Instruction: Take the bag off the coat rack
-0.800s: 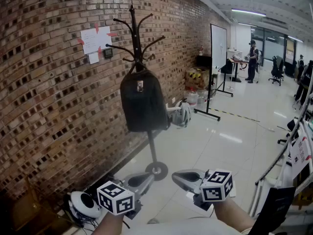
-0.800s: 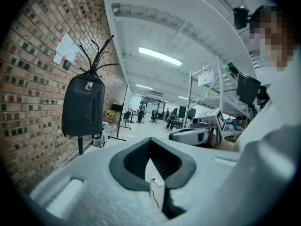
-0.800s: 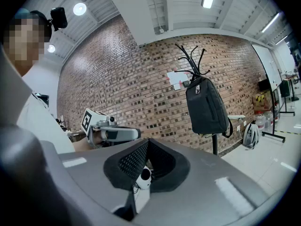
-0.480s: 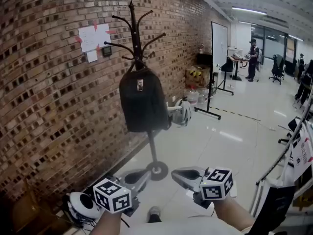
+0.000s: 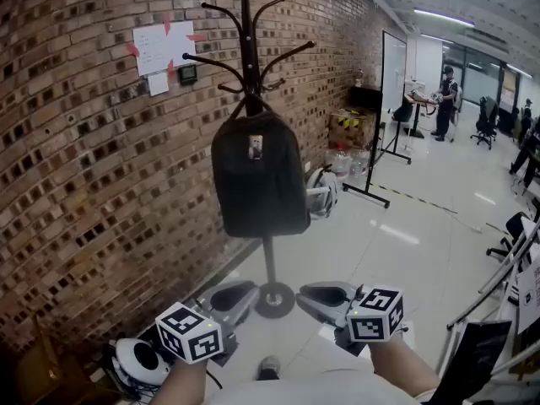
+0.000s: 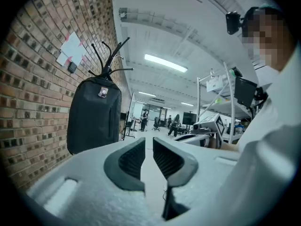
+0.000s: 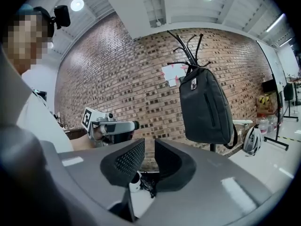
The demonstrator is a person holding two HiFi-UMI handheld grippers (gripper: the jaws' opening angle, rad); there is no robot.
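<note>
A black backpack [image 5: 257, 175] hangs upright from the black coat rack [image 5: 247, 40], whose round base [image 5: 275, 299] rests on the floor by the brick wall. Both grippers are held low, in front of the rack and well short of the bag. My left gripper [image 5: 233, 293] is shut with nothing between its jaws; its own view shows the bag [image 6: 93, 114] ahead to the left of the gripper [image 6: 148, 143]. My right gripper [image 5: 317, 294] is shut and empty too. In its view the bag [image 7: 204, 107] hangs up and to the right of the gripper [image 7: 149, 145].
A brick wall with a taped paper [image 5: 163, 47] runs along the left. A white helmet [image 5: 135, 359] and cables lie at the lower left, and another helmet [image 5: 321, 191] lies behind the rack. A whiteboard on a stand [image 5: 393, 74], boxes [image 5: 350, 129] and a person [image 5: 445, 99] are farther back.
The rack and bag now look larger and nearer in the head view, shifted slightly right. Both grippers stay low and shut, the left one edged a little toward the rack.
</note>
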